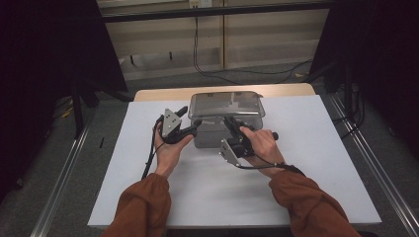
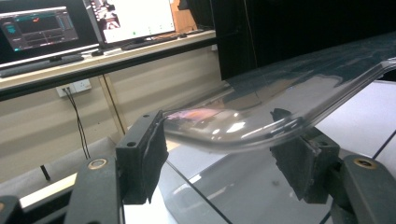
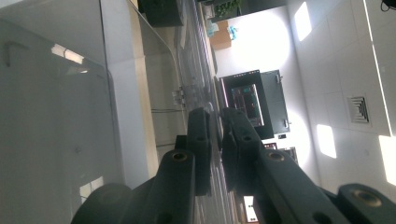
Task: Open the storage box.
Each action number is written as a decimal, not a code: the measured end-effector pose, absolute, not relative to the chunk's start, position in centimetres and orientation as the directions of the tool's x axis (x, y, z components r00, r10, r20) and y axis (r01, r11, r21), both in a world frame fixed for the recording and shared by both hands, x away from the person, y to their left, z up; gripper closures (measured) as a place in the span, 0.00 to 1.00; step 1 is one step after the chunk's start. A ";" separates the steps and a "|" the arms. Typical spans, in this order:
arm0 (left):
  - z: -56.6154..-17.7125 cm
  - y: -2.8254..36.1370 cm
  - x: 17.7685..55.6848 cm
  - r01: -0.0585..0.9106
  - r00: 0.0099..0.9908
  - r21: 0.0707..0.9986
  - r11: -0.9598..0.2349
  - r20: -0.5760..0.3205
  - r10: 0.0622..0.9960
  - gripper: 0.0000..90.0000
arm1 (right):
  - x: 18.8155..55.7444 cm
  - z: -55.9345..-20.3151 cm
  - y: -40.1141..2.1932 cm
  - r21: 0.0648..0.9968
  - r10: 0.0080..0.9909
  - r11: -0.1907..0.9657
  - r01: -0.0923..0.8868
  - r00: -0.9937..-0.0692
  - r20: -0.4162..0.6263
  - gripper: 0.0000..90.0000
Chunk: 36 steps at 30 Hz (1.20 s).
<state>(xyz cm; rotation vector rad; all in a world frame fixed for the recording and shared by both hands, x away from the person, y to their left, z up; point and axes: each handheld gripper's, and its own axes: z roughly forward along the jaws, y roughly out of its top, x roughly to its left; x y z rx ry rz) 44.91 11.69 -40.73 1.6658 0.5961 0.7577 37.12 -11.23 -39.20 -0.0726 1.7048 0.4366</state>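
1. A clear, rounded-rectangular plastic storage box (image 1: 213, 133) stands at the far middle of the white table top (image 1: 306, 163). Its contents cannot be made out through the smoky walls.
2. A transparent, glossy plastic lid (image 1: 226, 104) with rounded corners lies on top of the box and reflects the room lights.
3. The left gripper (image 1: 193, 127) sits at the box's left front corner. In the left gripper view, the curved lid rim (image 2: 243, 135) passes between the two black ribbed pads (image 2: 148, 154); the pads stand apart on either side of it and contact cannot be confirmed.
4. The right gripper (image 1: 230, 122) is at the front edge of the lid, right of centre. In the right gripper view, its jaws are drawn nearly together, clamped on the thin lid edge (image 3: 215, 140).
5. Both forearms wear rust-brown fabric sleeves (image 1: 143, 207).
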 end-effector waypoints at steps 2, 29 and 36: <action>-40.6 11.5 45.0 -0.017 0.663 0.973 -0.230 0.183 0.726 0.44 | 37.1 -39.3 -11.3 0.250 0.201 0.923 -0.293 -0.188 -0.961 0.90; -40.4 11.4 45.4 -0.016 0.658 0.974 -0.227 0.181 0.731 0.50 | 39.3 -38.2 -16.6 0.792 0.680 0.607 -0.060 -0.476 -0.557 0.28; -40.3 11.5 45.5 -0.015 0.660 0.974 -0.226 0.180 0.730 0.50 | 39.7 -38.2 -18.6 0.872 0.769 0.489 0.011 -0.478 -0.425 0.18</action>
